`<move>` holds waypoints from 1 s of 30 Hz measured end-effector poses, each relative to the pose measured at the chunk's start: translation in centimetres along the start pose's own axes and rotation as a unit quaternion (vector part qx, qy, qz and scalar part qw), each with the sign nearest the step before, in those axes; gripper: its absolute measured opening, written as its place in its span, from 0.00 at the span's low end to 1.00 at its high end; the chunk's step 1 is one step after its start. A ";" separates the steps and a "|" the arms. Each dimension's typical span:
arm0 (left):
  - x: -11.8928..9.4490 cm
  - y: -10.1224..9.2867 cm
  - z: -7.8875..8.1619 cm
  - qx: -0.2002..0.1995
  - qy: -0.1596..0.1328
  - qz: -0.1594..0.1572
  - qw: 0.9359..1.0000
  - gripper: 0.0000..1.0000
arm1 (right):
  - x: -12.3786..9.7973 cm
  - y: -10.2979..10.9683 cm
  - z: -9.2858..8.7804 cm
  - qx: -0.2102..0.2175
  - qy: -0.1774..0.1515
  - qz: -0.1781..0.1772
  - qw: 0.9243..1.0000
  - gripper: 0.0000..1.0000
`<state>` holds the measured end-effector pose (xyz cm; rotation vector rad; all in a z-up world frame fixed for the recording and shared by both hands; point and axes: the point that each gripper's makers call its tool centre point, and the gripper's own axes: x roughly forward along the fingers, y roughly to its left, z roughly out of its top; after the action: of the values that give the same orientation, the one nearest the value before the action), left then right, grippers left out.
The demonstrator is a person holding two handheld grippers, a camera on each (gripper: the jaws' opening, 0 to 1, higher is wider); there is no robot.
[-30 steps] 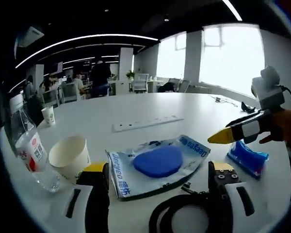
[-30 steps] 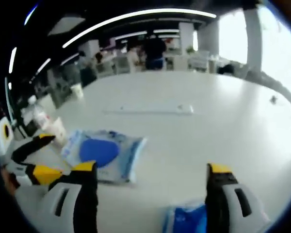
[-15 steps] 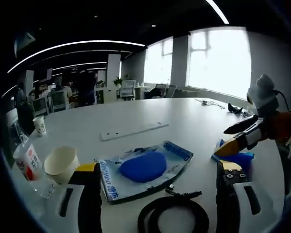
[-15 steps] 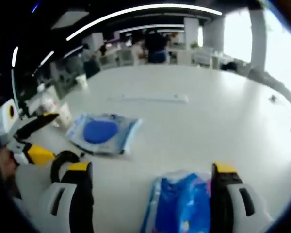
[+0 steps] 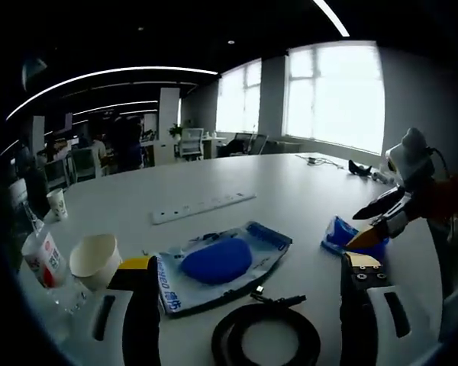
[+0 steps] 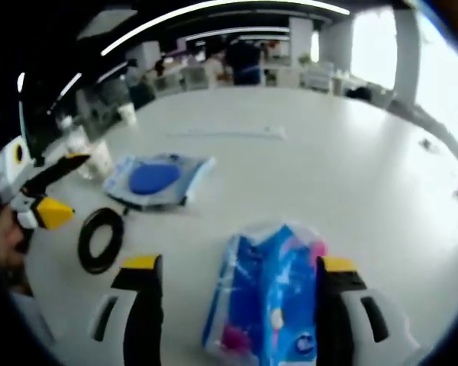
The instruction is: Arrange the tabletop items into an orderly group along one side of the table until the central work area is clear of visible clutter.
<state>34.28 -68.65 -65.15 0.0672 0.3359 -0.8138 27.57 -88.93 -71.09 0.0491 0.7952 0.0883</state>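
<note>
Dim office; blown-out windows (image 5: 336, 95) glare, ceiling light strips (image 6: 214, 9) bend with fisheye, right gripper view soft.

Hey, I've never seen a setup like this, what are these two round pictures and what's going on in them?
A person holds two hand-operated grippers, each carrying a fisheye camera looking along its jaws. In the left gripper view, the left gripper hangs open over a white table with a coiled black cable, a clear pouch with a blue oval pad, a white paper cup and a plastic bottle. In the right gripper view, the right gripper is open with a blue tissue pack between its jaws, not yet gripped.
</note>
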 end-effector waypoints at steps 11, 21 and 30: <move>-0.7 -0.5 -0.4 -0.001 0.007 -0.005 1.000 0.99 | 0.1 -1.8 -2.6 0.001 0.038 -0.025 0.999 0.44; -0.8 -0.9 -0.2 0.004 0.007 -0.010 1.000 0.99 | -0.2 -2.3 -3.0 -0.012 0.044 -0.038 0.998 0.29; -0.8 -1.3 -0.2 0.003 0.007 -0.014 1.000 0.98 | -0.4 -2.8 -2.9 -0.025 0.045 -0.045 0.998 0.12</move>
<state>32.80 -68.91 -64.95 0.0747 0.3486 -0.8428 25.33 -91.73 -73.05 -0.0377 0.8828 0.0248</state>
